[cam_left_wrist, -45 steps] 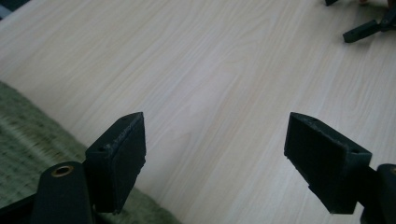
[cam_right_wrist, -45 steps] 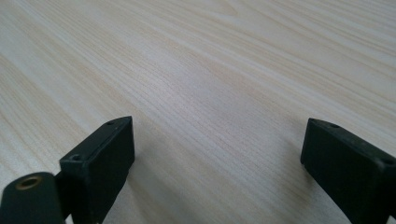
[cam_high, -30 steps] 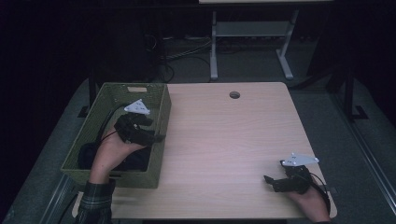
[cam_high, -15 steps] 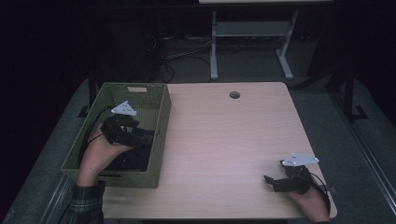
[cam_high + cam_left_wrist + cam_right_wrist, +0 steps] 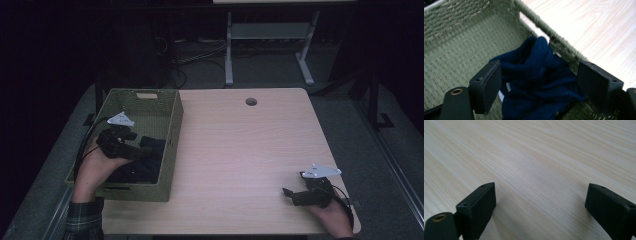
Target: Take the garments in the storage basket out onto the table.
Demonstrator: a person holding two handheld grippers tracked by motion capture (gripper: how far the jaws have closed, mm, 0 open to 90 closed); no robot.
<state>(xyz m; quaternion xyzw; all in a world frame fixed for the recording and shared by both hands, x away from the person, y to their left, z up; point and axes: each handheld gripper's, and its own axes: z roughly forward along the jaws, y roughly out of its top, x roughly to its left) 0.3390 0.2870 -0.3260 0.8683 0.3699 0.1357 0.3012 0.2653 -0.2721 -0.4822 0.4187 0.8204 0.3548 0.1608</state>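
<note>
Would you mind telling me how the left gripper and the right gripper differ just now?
The left gripper hangs inside the green basket over a dark blue cloth; the right gripper sits low over the bare wooden table. The left has cloth between its jaws; the right has nothing. Both are open.

A dim lab: bare wooden table [image 5: 240, 150], floor cables [image 5: 195, 57], metal stand [image 5: 265, 45]

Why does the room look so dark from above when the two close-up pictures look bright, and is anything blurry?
High view: dim all round, only the pale wooden table catches light. Left gripper view: well lit, the dark blue knitted cloth fairly sharp, the woven green basket slightly smeared at its rim, the near jaws soft. Right gripper view: bright, wood grain sharp nearby, hazier farther off, with soft shadows beside the jaws.
</note>
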